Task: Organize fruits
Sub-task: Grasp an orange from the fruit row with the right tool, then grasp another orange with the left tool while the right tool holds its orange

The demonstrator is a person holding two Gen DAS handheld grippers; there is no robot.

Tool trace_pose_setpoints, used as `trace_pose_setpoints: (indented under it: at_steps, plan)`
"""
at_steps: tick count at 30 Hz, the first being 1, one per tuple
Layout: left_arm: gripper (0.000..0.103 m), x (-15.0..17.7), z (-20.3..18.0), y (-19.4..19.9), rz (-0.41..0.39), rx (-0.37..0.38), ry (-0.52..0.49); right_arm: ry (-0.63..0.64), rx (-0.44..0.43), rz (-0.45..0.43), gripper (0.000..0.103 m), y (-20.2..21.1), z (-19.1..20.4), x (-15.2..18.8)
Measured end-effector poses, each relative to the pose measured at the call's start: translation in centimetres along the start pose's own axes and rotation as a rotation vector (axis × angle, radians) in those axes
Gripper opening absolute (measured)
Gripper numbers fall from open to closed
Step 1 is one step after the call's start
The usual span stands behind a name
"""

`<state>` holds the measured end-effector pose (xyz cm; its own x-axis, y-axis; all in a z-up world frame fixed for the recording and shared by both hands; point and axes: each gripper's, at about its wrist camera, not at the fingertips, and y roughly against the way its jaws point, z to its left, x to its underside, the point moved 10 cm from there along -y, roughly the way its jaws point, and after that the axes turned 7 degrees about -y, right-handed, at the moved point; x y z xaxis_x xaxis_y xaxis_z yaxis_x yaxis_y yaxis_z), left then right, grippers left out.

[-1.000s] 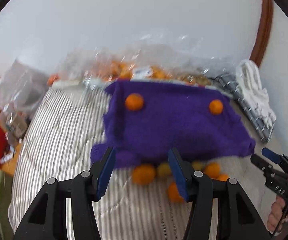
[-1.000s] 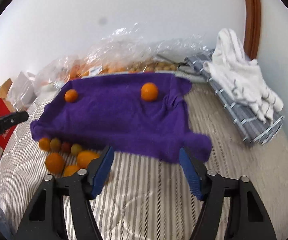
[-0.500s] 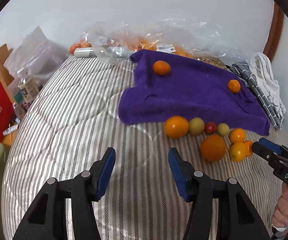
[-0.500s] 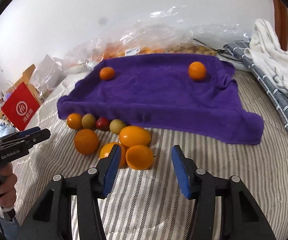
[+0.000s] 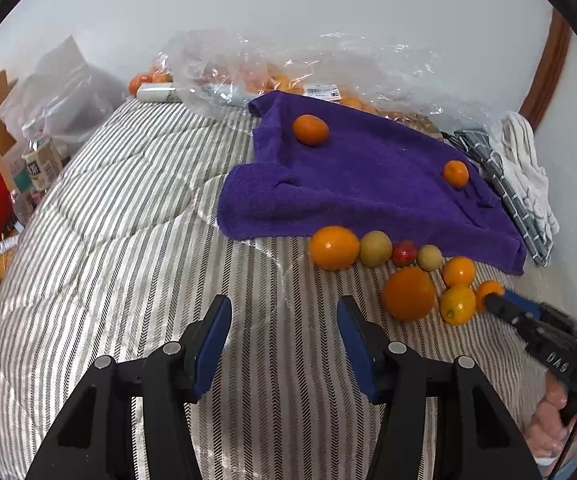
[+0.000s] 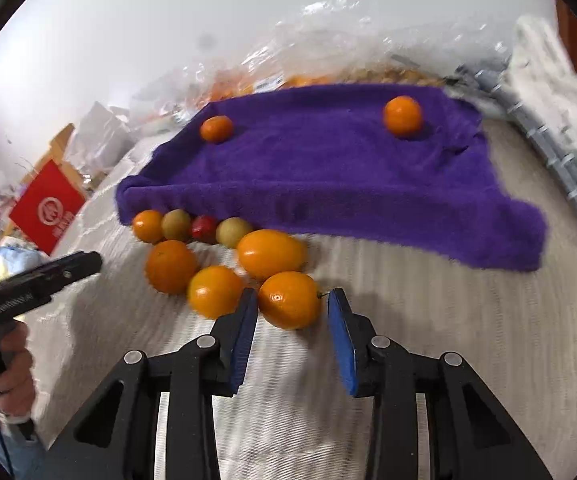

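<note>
Eight or so fruits [image 6: 248, 256] cluster beside the purple towel [image 6: 328, 176], which holds two oranges [image 6: 402, 115].

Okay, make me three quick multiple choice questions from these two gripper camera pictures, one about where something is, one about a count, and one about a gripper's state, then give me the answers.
1. Where does the small red fruit lie?
A. on top of the purple towel
B. on the striped bedcover, in the row along the towel's near edge
C. inside the plastic bags by the wall

2. How many fruits rest on top of the purple towel?
A. none
B. two
C. five

3. What state is the right gripper in?
A. open, with an orange fruit between its fingers
B. shut on the red fruit
C. shut on nothing

Answers: 1 B, it sits between two yellow-green fruits off the towel. 2 B, one orange fruit near each far corner. 3 A, the blue pads flank the orange fruit with a gap showing.
</note>
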<state>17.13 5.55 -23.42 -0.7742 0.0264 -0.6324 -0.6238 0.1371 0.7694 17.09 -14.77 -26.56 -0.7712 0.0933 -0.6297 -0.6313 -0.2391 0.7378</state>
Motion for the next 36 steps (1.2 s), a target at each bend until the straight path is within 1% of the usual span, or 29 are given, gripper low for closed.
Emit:
trace_pose_setpoints:
  at_steps: [2,4,7,9,12,17,18,21,25,26,27,28,29,30,32,34,35,36]
  plan:
    - [0.052,0.1,-0.2,-0.3,0.003,-0.014,-0.01,0.003,0.04,-0.023,0.036,0.6,-1.3,-0.2]
    - [0.052,0.3,-0.2,-0.5,0.006,-0.019,-0.009,0.0,0.054,-0.009,0.036,0.5,-2.4,0.1]
    - [0.052,0.9,-0.2,-1.1,0.018,-0.032,-0.01,-0.002,0.025,-0.003,0.037,0.4,-2.9,0.4]
    - [0.052,1.4,-0.2,-1.4,0.031,-0.032,-0.008,0.0,0.026,-0.008,0.038,0.4,-2.9,0.5]
    - [0.052,1.7,-0.1,-1.1,0.015,-0.046,-0.026,-0.002,0.012,0.01,0.039,-0.3,-2.7,0.8]
    - [0.052,2.2,-0.2,-1.0,-0.004,-0.069,-0.06,-0.001,0.031,-0.004,0.038,-0.8,-2.5,0.5]
    - [0.052,2.2,-0.2,-1.0,-0.005,-0.072,-0.07,0.001,0.034,-0.007,0.036,-0.8,-2.5,0.5]
    - [0.052,2.3,-0.4,-1.1,0.006,-0.082,-0.103,-0.006,0.036,-0.008,0.034,-0.8,-2.7,0.4]
    - [0.052,2.2,-0.3,-1.1,0.018,-0.07,-0.092,-0.013,0.046,-0.009,0.034,-0.4,-3.2,0.4]
    - [0.05,2.2,-0.2,-1.1,0.027,-0.065,-0.083,-0.014,0.063,-0.025,0.034,-0.2,-3.5,0.1]
    - [0.045,2.1,-0.2,-1.1,0.044,-0.061,-0.078,-0.01,0.084,-0.042,0.034,0.2,-3.9,-0.1]
    - [0.034,2.1,-0.4,-1.0,0.06,-0.047,-0.075,-0.006,0.11,-0.058,0.034,0.5,-4.4,-0.4]
    - [0.032,1.8,-0.7,-0.9,0.075,-0.009,-0.067,-0.004,0.133,-0.069,0.034,0.6,-4.9,-0.5]
    - [0.032,1.4,-1.0,-0.8,0.076,0.013,-0.06,-0.006,0.158,-0.077,0.034,0.7,-5.4,-0.7]
    - [0.032,0.2,-1.8,-0.4,0.062,0.032,-0.065,-0.014,0.16,-0.066,0.034,0.6,-5.9,-0.7]
    - [0.032,-0.7,-2.5,-0.5,0.053,0.027,-0.091,-0.025,0.141,-0.052,0.034,0.5,-6.0,-0.7]
    - [0.034,-1.2,-2.8,-0.6,0.044,0.018,-0.102,-0.025,0.14,-0.053,0.034,0.5,-6.1,-0.7]
    - [0.034,-1.6,-2.9,-0.8,0.037,0.008,-0.105,-0.024,0.142,-0.052,0.034,0.5,-6.1,-0.7]
